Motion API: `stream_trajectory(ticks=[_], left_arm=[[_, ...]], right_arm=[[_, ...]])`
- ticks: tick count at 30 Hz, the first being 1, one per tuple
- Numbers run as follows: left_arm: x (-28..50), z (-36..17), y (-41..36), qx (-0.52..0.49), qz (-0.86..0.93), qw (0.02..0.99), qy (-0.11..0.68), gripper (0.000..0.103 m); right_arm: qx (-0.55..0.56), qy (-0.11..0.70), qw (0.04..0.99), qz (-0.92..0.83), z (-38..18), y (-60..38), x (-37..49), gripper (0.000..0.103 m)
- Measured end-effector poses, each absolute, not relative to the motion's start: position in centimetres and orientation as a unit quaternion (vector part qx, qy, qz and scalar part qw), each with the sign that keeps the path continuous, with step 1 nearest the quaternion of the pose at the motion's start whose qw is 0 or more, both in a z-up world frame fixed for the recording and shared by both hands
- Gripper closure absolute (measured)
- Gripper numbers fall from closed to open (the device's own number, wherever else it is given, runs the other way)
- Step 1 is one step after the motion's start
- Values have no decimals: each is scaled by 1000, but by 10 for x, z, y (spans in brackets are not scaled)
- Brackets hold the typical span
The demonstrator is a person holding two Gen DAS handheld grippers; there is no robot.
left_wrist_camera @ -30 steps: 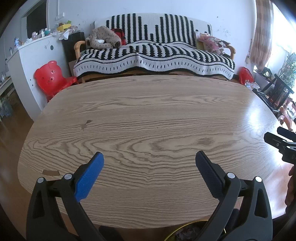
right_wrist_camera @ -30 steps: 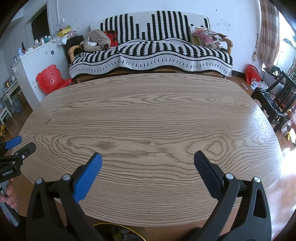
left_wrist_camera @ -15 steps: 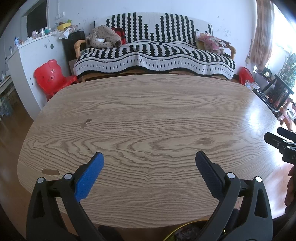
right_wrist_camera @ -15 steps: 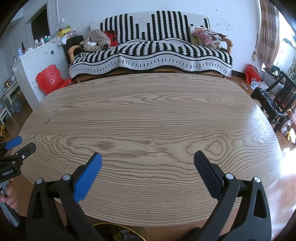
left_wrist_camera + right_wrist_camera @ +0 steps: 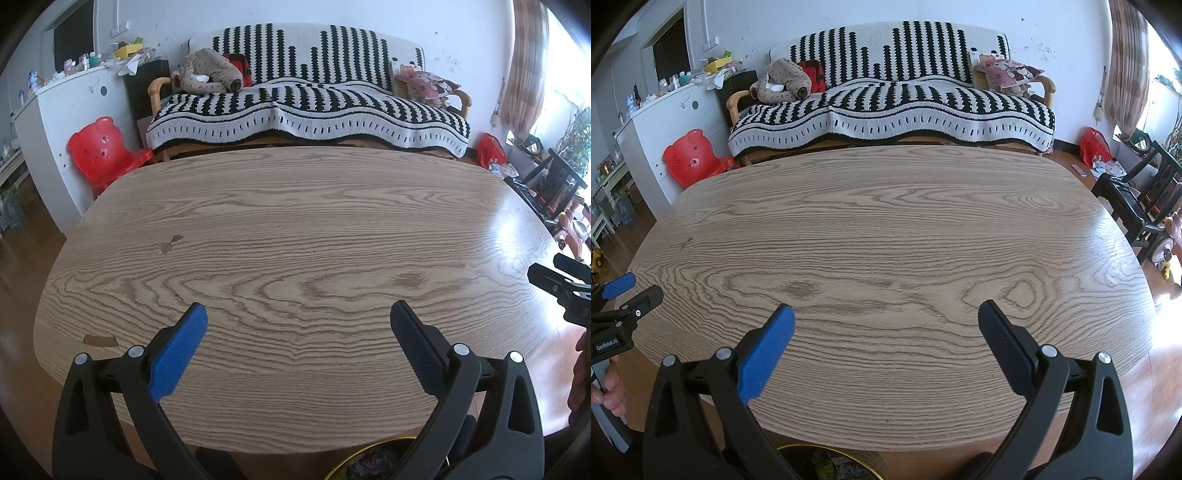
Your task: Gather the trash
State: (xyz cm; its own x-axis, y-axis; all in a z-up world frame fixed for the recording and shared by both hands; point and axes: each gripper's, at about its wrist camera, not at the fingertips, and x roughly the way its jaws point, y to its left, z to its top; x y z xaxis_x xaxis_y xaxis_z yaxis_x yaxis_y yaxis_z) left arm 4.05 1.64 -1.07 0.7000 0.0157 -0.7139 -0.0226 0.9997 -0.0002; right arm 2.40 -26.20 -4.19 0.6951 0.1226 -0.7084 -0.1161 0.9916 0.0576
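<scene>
1. Trash shows only inside the yellow-rimmed bin (image 5: 831, 463), below the near edge of the table (image 5: 886, 229), where crumpled scraps lie heaped; the left wrist view catches the same bin at its bottom edge, beside that gripper's right finger.
2. Across the tabletop nothing loose can be seen in either view, only wood grain, a small dark blemish (image 5: 170, 244) toward the left and a flat brownish patch (image 5: 99, 340) at the near left rim, which may be tape or a chip; I cannot tell which.
3. Left gripper (image 5: 297, 317) hovers over the near edge with its jaws spread wide and nothing between them.
4. Right gripper (image 5: 886, 317) does likewise, wide apart and empty, just to the right of its partner, whose tips and holding hand (image 5: 607, 387) show at the left edge of the right wrist view.
5. By my reading the collecting is at or near its end: the table looks cleared and the rubbish sits in the bin.
6. Any next move calls for a last look over the table and the floor near it, and if the brownish patch proves loose, a low, flat pinch with the left gripper before carrying it right to the bin.
</scene>
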Motion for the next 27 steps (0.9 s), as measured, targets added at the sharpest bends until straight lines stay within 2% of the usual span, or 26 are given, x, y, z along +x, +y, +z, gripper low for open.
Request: stream_trajectory(ticks=[27], left_arm=[[41, -13, 16, -7, 11, 921, 390, 7]], right_arm=[[5, 385, 921, 65, -42, -262, 24, 7]])
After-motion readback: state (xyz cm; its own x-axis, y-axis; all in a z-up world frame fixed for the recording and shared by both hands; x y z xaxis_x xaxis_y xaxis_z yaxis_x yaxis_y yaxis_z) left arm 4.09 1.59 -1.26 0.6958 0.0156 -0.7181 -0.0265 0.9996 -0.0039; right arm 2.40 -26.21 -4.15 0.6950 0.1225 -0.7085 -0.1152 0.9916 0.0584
